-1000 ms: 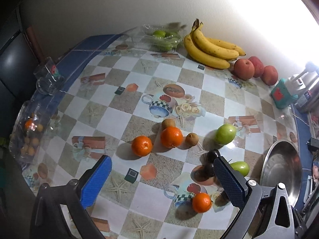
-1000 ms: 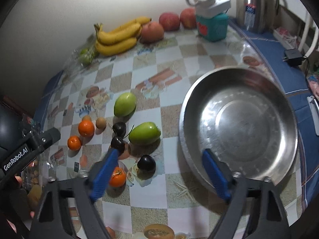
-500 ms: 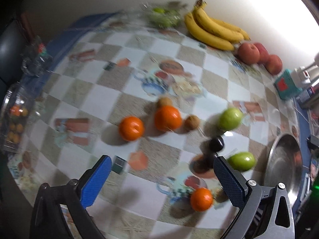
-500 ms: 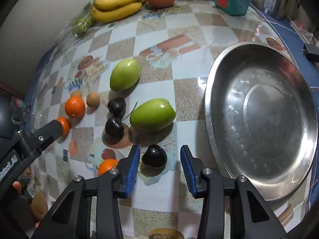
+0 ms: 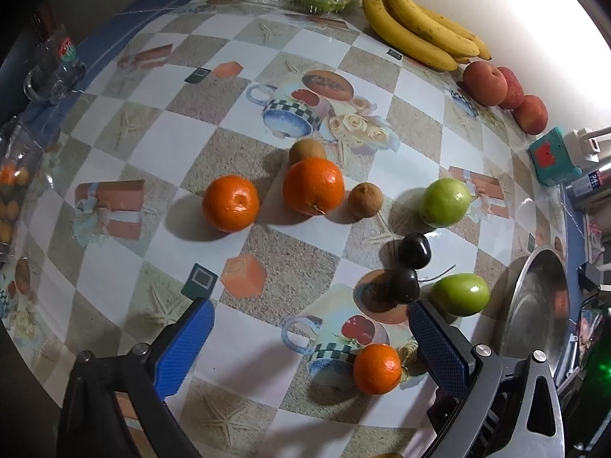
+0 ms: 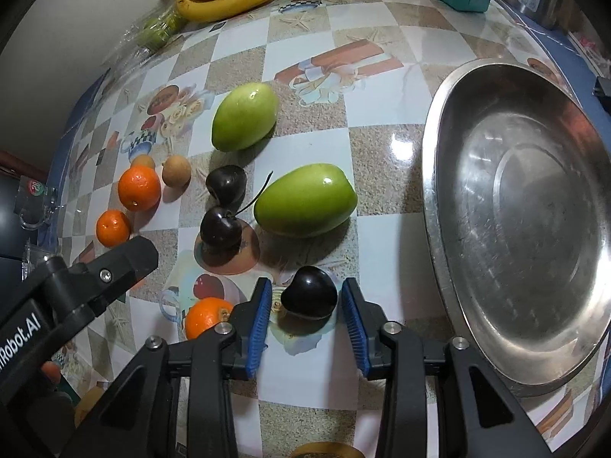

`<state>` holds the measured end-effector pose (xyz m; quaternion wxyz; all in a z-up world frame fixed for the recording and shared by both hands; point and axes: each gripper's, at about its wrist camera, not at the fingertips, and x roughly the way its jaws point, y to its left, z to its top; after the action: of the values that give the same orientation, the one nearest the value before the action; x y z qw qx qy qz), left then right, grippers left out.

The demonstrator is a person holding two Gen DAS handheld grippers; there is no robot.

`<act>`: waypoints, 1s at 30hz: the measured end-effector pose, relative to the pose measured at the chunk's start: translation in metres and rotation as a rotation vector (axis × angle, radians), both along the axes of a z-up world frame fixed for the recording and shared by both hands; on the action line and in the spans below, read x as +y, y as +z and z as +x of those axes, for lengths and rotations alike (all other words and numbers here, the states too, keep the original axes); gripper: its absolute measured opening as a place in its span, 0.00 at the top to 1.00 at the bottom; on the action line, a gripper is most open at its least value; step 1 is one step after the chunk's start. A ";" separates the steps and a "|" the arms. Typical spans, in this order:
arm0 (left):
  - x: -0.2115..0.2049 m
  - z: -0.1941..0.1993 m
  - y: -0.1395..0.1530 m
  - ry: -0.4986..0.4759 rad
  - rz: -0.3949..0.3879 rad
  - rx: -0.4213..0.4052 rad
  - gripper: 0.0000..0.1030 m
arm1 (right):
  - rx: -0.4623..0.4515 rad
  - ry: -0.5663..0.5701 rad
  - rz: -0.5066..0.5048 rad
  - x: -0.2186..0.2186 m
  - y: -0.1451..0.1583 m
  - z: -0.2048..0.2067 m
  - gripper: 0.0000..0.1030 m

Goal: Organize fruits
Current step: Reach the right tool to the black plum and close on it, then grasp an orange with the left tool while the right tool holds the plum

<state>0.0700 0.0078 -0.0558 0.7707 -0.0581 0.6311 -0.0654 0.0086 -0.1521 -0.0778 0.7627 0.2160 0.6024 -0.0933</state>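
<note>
Closing in: right gripper (image 6: 307, 318) straddles the dark cherry (image 6: 309, 297), blue pads just beside each flank, jaws clenched nearly to their tightest; whether the pads actually press the skin, I cannot tell.
Cherry's spot: on the tablecloth, at 6 o'clock from the nearer green mango (image 6: 305, 200), at 9 o'clock from the steel bowl (image 6: 450, 229).
Neighbours: two more dark cherries (image 6: 223, 206) at 11 o'clock of the gripper; a small orange (image 6: 208, 316) just beside the left pad.
Left gripper (image 5: 309, 339): released, jaws wide, nothing between them; an orange (image 5: 377, 368) sits just inside its right finger.
Surface: glossy checked tablecloth (image 5: 152, 141) printed with cups and starfish.
Far edge: bananas (image 5: 416, 34) at 12 o'clock, peaches (image 5: 496, 87) at 1 o'clock, against a pale wall.
Mid-table: two oranges (image 5: 267, 198), a brown longan (image 5: 364, 199), second green mango (image 5: 445, 202).
</note>
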 end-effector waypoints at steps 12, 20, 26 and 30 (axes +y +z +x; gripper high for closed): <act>-0.019 -0.008 0.003 -0.082 -0.057 0.016 0.08 | -0.116 -0.073 0.036 -0.017 0.035 -0.032 0.70; -0.037 -0.017 -0.006 -0.160 -0.059 0.062 0.27 | -0.162 -0.151 -0.012 -0.040 0.051 -0.044 0.70; -0.054 -0.025 -0.015 -0.217 -0.022 0.082 0.38 | -0.156 -0.146 -0.006 -0.040 0.049 -0.047 0.70; -0.058 -0.028 -0.019 -0.231 -0.009 0.096 0.51 | -0.155 -0.148 -0.003 -0.041 0.048 -0.048 0.70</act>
<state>0.0417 -0.0500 -0.0749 0.7268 0.0084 0.6694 -0.1540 -0.0395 -0.1927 -0.0293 0.7984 0.2655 0.5238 -0.1333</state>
